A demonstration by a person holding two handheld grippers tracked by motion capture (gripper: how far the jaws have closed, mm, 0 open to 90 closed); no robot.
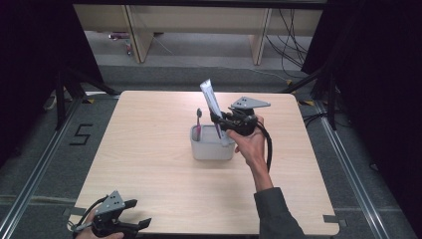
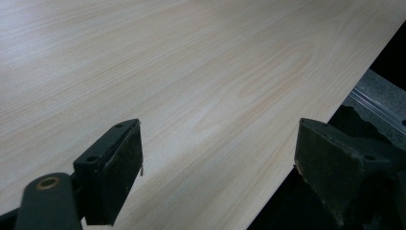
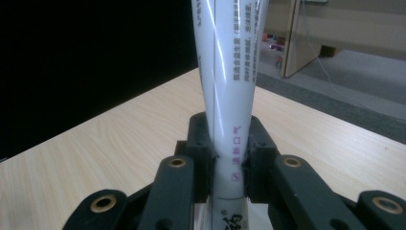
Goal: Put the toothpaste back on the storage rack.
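Note:
A white toothpaste tube (image 1: 211, 102) with purple print stands nearly upright, its lower end inside a grey cup (image 1: 212, 148) at the table's middle. My right gripper (image 1: 217, 121) is shut on the tube just above the cup's rim. In the right gripper view the tube (image 3: 230, 81) rises between the two black pads (image 3: 198, 143), which press on both its sides. A pink toothbrush (image 1: 198, 124) with a dark head leans in the cup's left side. My left gripper (image 1: 141, 213) rests at the table's near left corner, its jaws wide apart with nothing between the pads (image 2: 125, 165).
The light wooden table (image 1: 149, 154) stands on a grey floor with rails along both sides. Its near edge (image 2: 306, 139) runs just beside the left gripper. Black curtains and stands flank the table; desk legs and cables sit beyond the far edge.

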